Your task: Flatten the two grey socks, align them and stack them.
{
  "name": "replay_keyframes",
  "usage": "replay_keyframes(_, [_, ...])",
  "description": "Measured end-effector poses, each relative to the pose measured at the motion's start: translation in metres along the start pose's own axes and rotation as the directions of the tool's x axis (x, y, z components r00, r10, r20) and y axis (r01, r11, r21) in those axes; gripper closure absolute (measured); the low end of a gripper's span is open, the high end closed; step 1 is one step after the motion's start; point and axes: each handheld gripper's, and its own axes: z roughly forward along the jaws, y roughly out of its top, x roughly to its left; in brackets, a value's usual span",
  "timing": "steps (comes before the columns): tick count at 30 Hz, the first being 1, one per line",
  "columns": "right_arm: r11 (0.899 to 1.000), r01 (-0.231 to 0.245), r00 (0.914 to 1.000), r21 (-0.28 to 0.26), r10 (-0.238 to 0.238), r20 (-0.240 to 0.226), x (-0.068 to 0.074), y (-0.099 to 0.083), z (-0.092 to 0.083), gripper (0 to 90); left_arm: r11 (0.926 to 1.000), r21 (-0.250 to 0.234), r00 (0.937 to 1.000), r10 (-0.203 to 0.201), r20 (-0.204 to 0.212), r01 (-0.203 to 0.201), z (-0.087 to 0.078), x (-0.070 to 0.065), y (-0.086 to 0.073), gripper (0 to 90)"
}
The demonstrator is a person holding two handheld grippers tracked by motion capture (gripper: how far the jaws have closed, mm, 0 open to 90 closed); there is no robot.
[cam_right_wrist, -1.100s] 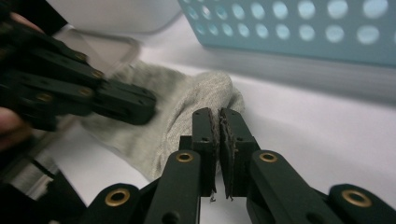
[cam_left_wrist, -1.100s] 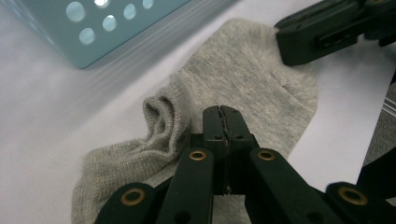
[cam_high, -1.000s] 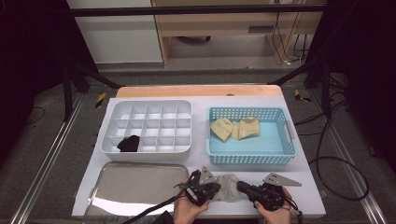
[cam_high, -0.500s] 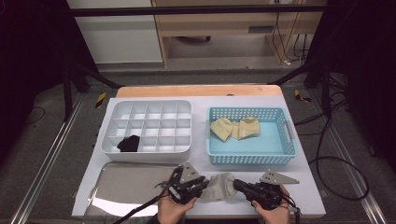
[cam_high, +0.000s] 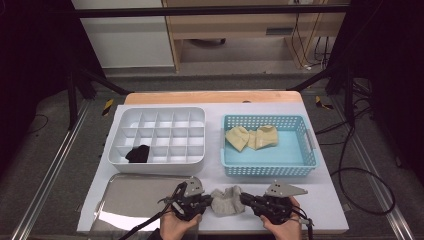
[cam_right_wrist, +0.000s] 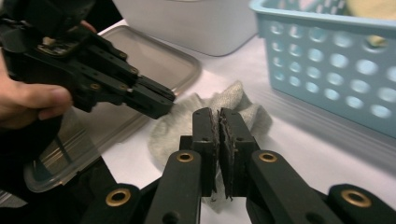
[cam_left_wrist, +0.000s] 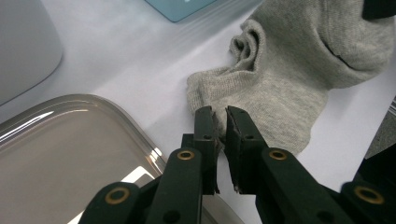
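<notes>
At the bottom centre of the high view a grey sock (cam_high: 226, 201) lies on the table between both tools; the left gripper (cam_left_wrist: 220, 122) has just been closing on its edge; the right gripper (cam_right_wrist: 219, 122) pinches its other end; likely folding comes next, needing a joint lift.

From the table's (cam_high: 320, 200) centre, the divided box (cam_high: 157, 132) sits at ten o'clock and the basket (cam_high: 269, 167) at two. The tray (cam_high: 130, 197) lies at seven, the sock (cam_high: 226, 201) at six beside it.
</notes>
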Motion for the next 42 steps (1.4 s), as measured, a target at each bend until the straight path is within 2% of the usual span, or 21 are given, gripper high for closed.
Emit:
replay_keyframes(10, [0.997, 0.060, 0.9969, 0.052, -0.057, -0.054, 0.021, 0.010, 0.035, 85.6, 0.9999, 0.005, 0.9999, -0.016, 0.003, 0.016, 0.006, 0.003, -0.001, 86.0])
replay_keyframes(17, [0.993, 0.071, 0.9957, 0.094, -0.065, -0.066, 0.028, 0.009, 0.056, 85.6, 0.9991, -0.009, 0.9989, -0.041, 0.023, 0.041, 0.004, 0.007, -0.002, 87.1])
replay_keyframes(21, [0.991, 0.078, 0.9954, 0.108, -0.071, -0.064, 0.028, 0.008, 0.060, 85.6, 0.9962, -0.063, 0.9980, -0.060, 0.019, 0.061, -0.012, 0.013, 0.001, 88.5])
replay_keyframes(23, [0.990, 0.079, 0.9956, 0.114, -0.073, -0.059, 0.029, 0.009, 0.062, 85.6, 0.9922, -0.100, 0.9972, -0.073, 0.013, 0.074, -0.023, 0.018, 0.002, 88.9])
replay_keyframes(26, [0.988, 0.097, 0.9948, 0.123, -0.092, -0.043, 0.031, 0.011, 0.065, 85.5, 0.9873, -0.130, 0.9958, -0.092, 0.003, 0.091, -0.033, 0.025, 0.002, 89.1])
replay_keyframes(33, [0.979, 0.121, 0.9927, 0.164, -0.120, -0.015, 0.036, 0.007, 0.080, 85.4, 0.9822, -0.143, 0.9921, -0.125, -0.014, 0.122, -0.041, 0.036, -0.003, 88.7])
replay_keyframes(36, [0.975, 0.134, 0.9907, 0.176, -0.136, 0.001, 0.038, 0.005, 0.085, 85.2, 0.9826, -0.144, 0.9924, -0.122, -0.017, 0.118, -0.042, 0.037, -0.003, 87.8])
replay_keyframes(42, [0.981, 0.116, 0.9933, 0.153, -0.113, -0.028, 0.036, 0.005, 0.081, 78.1, 0.9821, -0.148, 0.9926, -0.120, -0.020, 0.116, -0.042, 0.037, -0.003, 86.5])
